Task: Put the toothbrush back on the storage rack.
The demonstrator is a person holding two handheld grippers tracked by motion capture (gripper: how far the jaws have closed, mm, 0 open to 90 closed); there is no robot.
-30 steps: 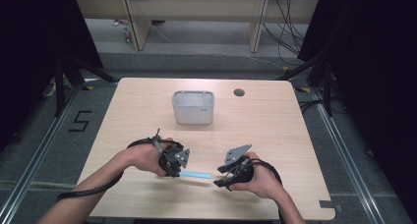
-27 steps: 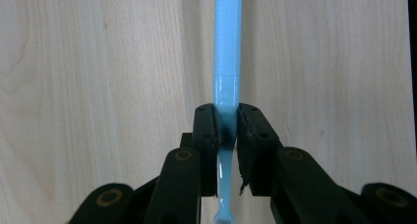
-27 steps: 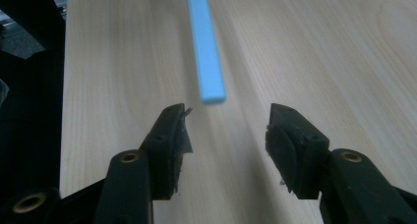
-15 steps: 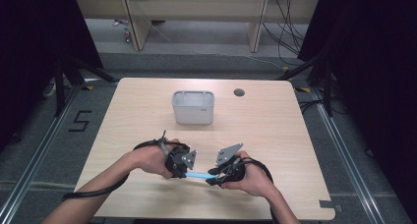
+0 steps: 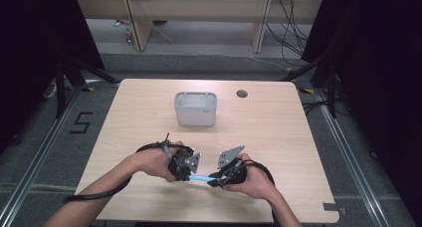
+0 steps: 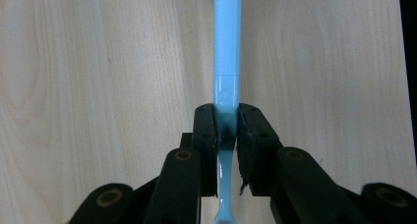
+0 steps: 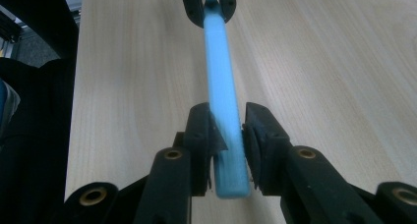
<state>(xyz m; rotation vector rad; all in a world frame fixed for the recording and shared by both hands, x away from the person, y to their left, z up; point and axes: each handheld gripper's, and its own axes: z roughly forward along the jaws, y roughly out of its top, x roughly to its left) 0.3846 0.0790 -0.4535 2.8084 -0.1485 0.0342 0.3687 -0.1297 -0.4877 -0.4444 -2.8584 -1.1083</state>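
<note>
A slim light-blue plastic tool [image 5: 200, 178] — possibly a toothbrush, though its head is hidden — spans the gap between the two grippers, low over the near part of the table. In the left gripper view its glossy handle narrows to a thin neck where the black jaws clamp it. In the right gripper view the broader, flat, round-ended butt sits between that gripper's jaws, which touch it on both sides. The left gripper [image 5: 185, 168] and the right gripper [image 5: 222, 175] face each other, each shut onto one end of the tool, each topped by a grey three-cornered plate.

The table [image 5: 278, 132] is pale wood-grain laminate with rounded corners and a dark round cable hole [image 5: 242, 93] toward its far edge. A white, smooth-walled rectangular bin [image 5: 195, 109] stands open-topped at mid-table, well apart from the hands. Beyond the table are grey floor tiles, dark stands and trailing cables.

Compared with a second ago, the hands have drawn closer together — the right gripper now grips the tool's end rather than sitting just beside it.
</note>
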